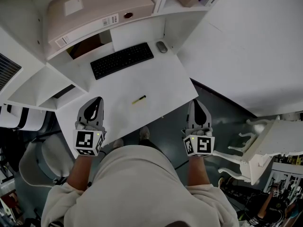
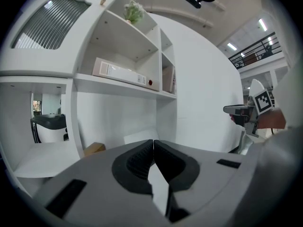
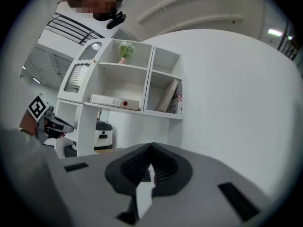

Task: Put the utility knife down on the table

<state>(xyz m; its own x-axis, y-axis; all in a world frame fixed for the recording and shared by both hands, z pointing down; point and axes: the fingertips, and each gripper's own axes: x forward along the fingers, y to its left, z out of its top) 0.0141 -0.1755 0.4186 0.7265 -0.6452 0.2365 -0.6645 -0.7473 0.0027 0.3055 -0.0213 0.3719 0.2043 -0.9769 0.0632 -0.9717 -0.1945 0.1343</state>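
Overhead, the head view shows both forearms in cream sleeves reaching forward, one gripper in each hand, at the near edge of the white table (image 1: 161, 86). The left gripper (image 1: 97, 100) lies over the table's near left corner. The right gripper (image 1: 198, 102) hangs just off its near right corner, above the dark floor. Only this view shows the utility knife (image 1: 138, 100): it lies flat on the tabletop between the two grippers, well apart from both, in front of the black keyboard (image 1: 122, 60) and the mouse (image 1: 162, 47). A pale binder (image 1: 94, 6) lies on the shelf behind.

The left gripper view looks along clenched jaws: the ribbed pads (image 2: 139, 162) meet at the tips with nothing between them. Beyond stands the white shelf unit (image 2: 118, 86) with a small plant (image 2: 134, 12) on top, and the other gripper shows at the right edge, partly cut off.

The right gripper view shows its jaws likewise pressed together and empty, pointing about level. Through the slit under the tips a dark strip of the keyboard shows. Books (image 3: 171, 96) lean in a shelf compartment, and a white device (image 3: 103, 132) under the shelf is too small to identify.
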